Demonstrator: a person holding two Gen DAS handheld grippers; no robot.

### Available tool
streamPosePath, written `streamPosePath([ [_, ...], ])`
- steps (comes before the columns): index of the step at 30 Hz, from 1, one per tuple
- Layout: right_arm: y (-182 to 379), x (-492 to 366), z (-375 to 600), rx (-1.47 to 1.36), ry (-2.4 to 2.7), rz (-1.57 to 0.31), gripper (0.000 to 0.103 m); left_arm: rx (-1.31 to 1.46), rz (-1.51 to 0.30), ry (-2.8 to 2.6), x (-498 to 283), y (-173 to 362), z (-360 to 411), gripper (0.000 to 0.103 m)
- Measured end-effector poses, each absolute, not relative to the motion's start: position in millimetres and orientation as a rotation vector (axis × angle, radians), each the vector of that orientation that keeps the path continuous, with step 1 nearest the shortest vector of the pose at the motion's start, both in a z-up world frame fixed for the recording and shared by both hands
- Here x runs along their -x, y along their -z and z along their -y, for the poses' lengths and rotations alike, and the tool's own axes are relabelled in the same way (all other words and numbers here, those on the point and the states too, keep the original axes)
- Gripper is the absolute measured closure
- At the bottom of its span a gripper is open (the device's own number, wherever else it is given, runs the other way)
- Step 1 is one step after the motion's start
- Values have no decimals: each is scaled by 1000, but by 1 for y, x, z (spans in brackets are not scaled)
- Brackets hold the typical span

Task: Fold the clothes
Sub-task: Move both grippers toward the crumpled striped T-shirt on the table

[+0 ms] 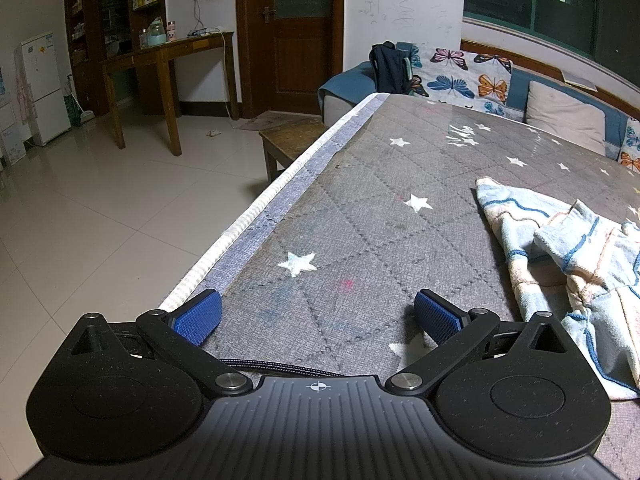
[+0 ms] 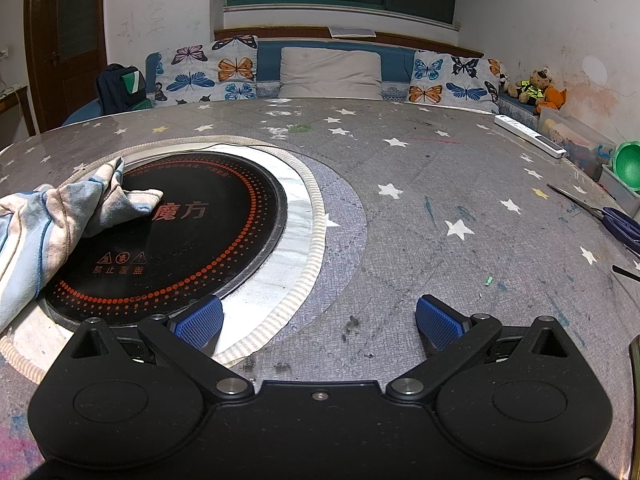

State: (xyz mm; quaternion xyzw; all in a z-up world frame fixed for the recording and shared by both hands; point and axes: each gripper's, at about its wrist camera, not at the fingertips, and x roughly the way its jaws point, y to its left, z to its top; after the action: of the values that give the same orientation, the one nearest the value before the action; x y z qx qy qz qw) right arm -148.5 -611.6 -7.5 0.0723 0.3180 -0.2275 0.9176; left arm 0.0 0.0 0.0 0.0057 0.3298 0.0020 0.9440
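Folding not begun. Left gripper (image 1: 318,316) and right gripper (image 2: 319,318): jaws wide apart, empty. Crumpled striped garment (image 1: 568,264) at left gripper's two o'clock, overlapping the induction cooktop (image 2: 180,236). Next: grasp its edges.

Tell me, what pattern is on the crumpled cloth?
Pale checks with blue lines on the cloth; left wrist view.

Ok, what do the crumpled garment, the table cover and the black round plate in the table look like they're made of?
Garment: soft woven cotton, probably; matte, limp creases, blue stitched lines.
Cover: likely wipe-clean plastic printed with stars and quilting; it shows a light sheen and pen marks.
Plate: glossy black glass or ceramic, seemingly an induction hob, with red printed dots.
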Motion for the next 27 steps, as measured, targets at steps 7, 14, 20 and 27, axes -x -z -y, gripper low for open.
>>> streamPosePath([
  [7, 7, 148, 611, -148, 468, -655, 0, -12, -673, -4, 0, 0, 0, 0],
  [14, 2, 152, 602, -136, 458, -675, 0, -30, -679, -3, 0, -1, 3, 0],
  [20, -18, 156, 581, -111, 400, -657, 0, -37, -674, 49, 8, -11, 11, 0],
  [27, -47, 155, 542, -65, 260, -650, 0, -57, -664, 155, 31, -29, 32, 0],
])
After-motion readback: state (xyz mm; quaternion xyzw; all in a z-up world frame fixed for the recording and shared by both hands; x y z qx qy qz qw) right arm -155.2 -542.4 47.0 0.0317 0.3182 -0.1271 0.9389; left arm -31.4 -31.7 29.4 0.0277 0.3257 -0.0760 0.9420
